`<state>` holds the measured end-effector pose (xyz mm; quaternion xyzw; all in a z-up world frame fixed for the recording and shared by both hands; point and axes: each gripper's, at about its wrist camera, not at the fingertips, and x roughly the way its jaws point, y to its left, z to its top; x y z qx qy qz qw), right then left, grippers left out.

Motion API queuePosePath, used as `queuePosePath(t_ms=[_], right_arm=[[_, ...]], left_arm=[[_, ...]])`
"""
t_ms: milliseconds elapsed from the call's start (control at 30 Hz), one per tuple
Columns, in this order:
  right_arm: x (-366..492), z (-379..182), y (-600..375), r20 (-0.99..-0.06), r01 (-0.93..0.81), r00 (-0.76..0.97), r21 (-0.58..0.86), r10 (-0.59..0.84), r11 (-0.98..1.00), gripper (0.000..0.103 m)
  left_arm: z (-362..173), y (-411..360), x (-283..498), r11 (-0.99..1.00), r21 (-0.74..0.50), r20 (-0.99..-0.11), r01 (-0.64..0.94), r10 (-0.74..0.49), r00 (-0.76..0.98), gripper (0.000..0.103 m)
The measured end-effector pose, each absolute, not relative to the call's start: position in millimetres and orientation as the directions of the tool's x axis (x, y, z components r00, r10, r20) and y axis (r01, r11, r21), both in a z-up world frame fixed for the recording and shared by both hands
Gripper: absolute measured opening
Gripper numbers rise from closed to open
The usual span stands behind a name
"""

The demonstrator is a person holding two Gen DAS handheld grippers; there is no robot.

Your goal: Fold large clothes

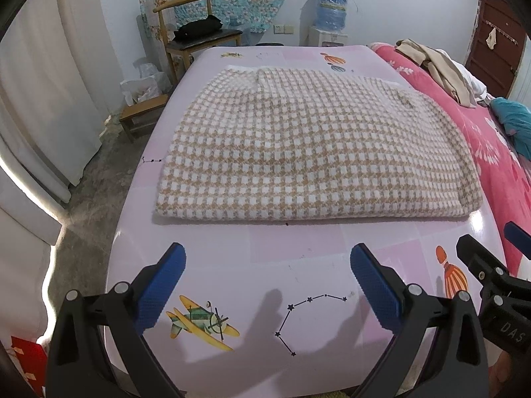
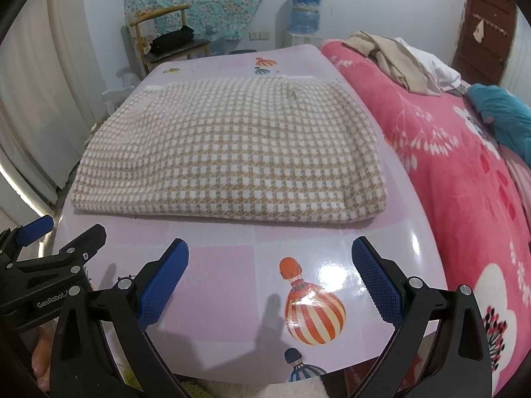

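Nearest the cameras, both sets of tongs hang just above the near edge of a glossy pink bench (image 1: 298,248), side by side. The left tongs (image 1: 267,260) have their blue pads spread wide with nothing between them. The right tongs (image 2: 270,255) are likewise spread wide and hold nothing.

A large folded garment (image 1: 315,152) in a tan and white check lies flat on the middle of the bench, beyond the tongs and apart from them. Its long axis runs left to right across the bench. A thick folded edge faces the tongs, and a white trim shows along the far edge.

A bed with a pink flowered blanket (image 2: 464,182) runs along the right side of the bench, with beige clothing (image 2: 391,56) heaped at its far end.

The left wrist view alone shows a yellow aeroplane sticker (image 1: 202,323) and a star constellation drawing (image 1: 298,318) on the bench. The right wrist view alone shows a red striped balloon sticker (image 2: 312,305). A wooden chair (image 1: 195,33) stands beyond the bench.
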<state>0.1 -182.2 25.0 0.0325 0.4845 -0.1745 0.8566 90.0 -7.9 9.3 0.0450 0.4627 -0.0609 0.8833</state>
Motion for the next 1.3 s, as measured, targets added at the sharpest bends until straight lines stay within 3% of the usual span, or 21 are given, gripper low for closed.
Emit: queuePosePath(t_ms=[1300], right_arm=[[-1.7, 26.5, -181.8, -0.839, 0.337, 0.466, -0.126, -0.281, 0.933, 0.095]], left_arm=[[9.6, -8.9, 90.0, 0.988, 0.022, -0.821, 0.151, -0.068, 0.566, 0.098]])
